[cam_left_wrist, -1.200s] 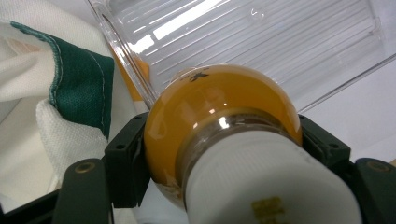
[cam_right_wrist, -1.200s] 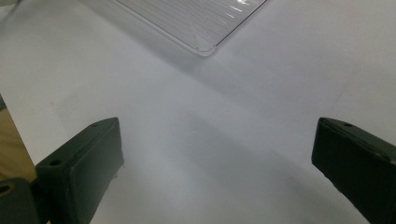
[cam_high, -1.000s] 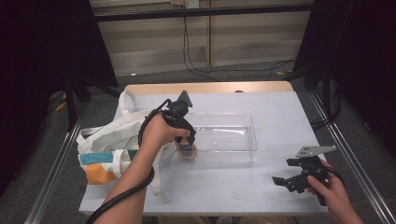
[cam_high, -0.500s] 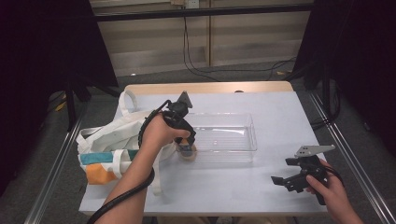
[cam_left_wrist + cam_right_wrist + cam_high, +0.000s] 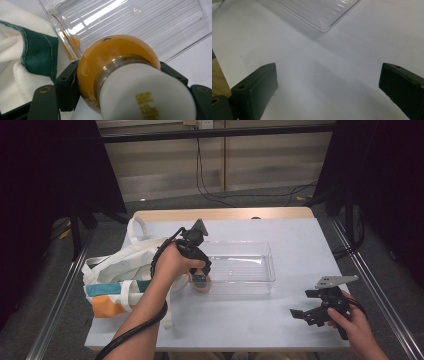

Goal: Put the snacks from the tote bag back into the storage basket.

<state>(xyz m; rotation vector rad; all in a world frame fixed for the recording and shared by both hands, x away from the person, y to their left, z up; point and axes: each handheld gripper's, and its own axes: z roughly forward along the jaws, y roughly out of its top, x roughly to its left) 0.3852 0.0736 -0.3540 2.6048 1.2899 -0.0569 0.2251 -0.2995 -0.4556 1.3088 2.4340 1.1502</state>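
Observation:
An amber bulb (image 5: 115,55) with a white base (image 5: 145,92) sits between the two black jaws of my left gripper (image 5: 120,80), which is shut on it. From above, that gripper (image 5: 199,278) points down at the near left corner of a clear plastic tray (image 5: 267,270), with the bulb (image 5: 201,285) just outside the tray wall (image 5: 62,30). My right gripper (image 5: 302,314) rests low at the table's near right, jaws wide apart. Nothing lies between its jaws (image 5: 327,87), and the tray's corner (image 5: 324,25) is ahead of them.
A white cloth bag (image 5: 120,270) with green and orange panels lies at the table's left, its green hem (image 5: 37,52) close beside the left jaw. The pale table top (image 5: 240,320) ends in a wooden strip (image 5: 225,214) at the far edge. Cables (image 5: 215,190) trail on the floor beyond.

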